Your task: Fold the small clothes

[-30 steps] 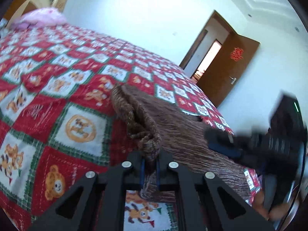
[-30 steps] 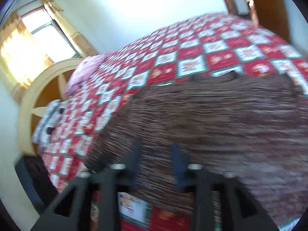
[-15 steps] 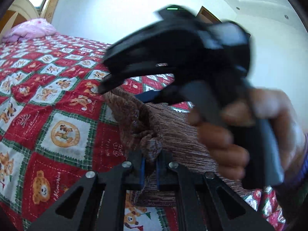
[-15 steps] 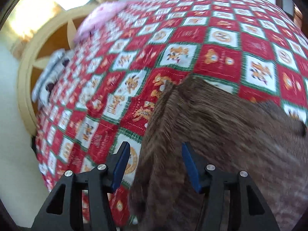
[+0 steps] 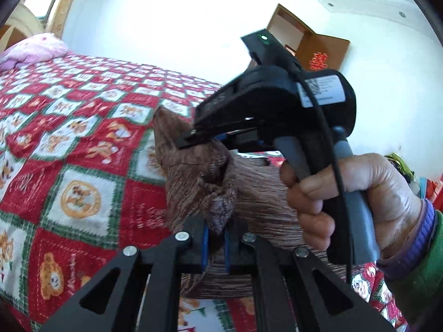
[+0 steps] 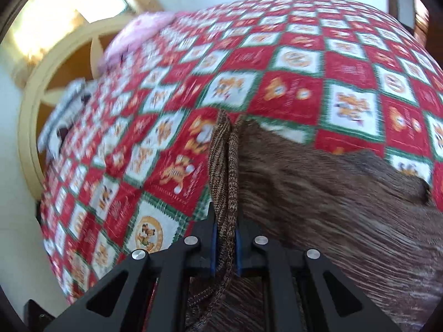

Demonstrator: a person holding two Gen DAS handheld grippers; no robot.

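A brown knitted garment [image 5: 257,193] lies on a red, white and green patchwork bedspread [image 5: 69,138]. My left gripper [image 5: 214,244] is shut on a bunched ribbed edge of the garment near the bottom of the left wrist view. My right gripper [image 6: 224,240] is shut on the ribbed hem of the same garment [image 6: 346,207], which runs as a doubled strip up between its blue pads. In the left wrist view the right gripper [image 5: 191,138] sits over the garment's far fold, held by a person's hand [image 5: 360,193].
A pink pillow [image 5: 33,52] lies at the head of the bed by a pale wooden headboard [image 6: 36,105]. An open brown door [image 5: 318,52] stands in the white wall beyond the bed. The bedspread stretches wide to the left of the garment.
My right gripper swung across the garment to its ribbed edge and closed on it. The left gripper kept its hold on the bunched edge and hardly moved.
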